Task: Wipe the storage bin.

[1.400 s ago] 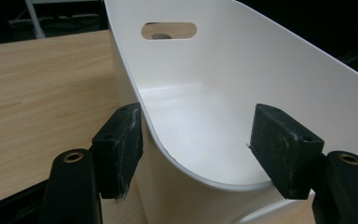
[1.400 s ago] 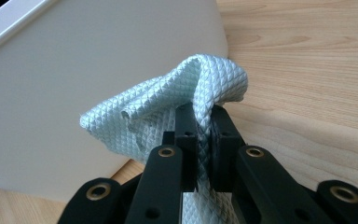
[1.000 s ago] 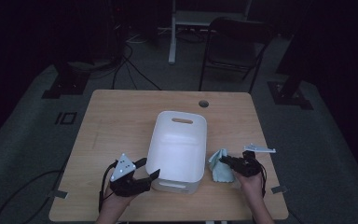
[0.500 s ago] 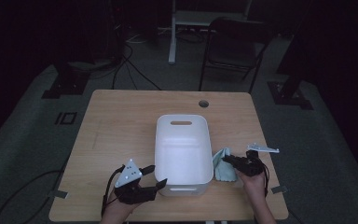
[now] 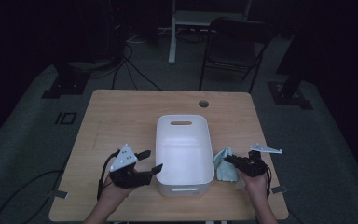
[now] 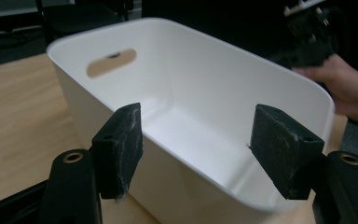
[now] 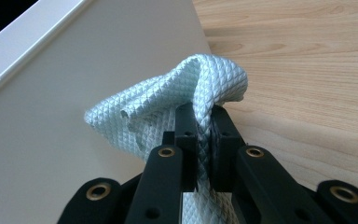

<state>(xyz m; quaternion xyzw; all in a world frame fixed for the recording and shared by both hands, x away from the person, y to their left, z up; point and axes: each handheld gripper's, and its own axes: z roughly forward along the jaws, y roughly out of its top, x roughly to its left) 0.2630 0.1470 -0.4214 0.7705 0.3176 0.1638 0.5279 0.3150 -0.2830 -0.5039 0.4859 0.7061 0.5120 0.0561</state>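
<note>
Bin (image 5: 184,147) as landmark: white smooth plastic, rounded rectangle, oval handle slot in the far end wall, sitting mid-table (image 5: 121,116) on pale wood grain.

I'm holding my left gripper (image 5: 145,163) just left of the bin's near corner, jaws standing apart with nothing between them. In the left gripper view the two black pads (image 6: 119,147) are framing the bin rim (image 6: 168,140) without touching it; pad faces are scuffed and flecked white.

I'm pinching the cloth (image 5: 224,164) in my right gripper (image 5: 228,160), jaws nearly together on a fold. Cloth (image 7: 186,100) is pale blue-green, quilted diamond weave, bunched into a soft hump right against the bin's right outer wall (image 7: 51,116).

Hard to read: the cloth's lower part is hidden behind my jaws in the right gripper view; the bin's near end is cut off in the left gripper view; the room beyond the table is too dark to make out well.
</note>
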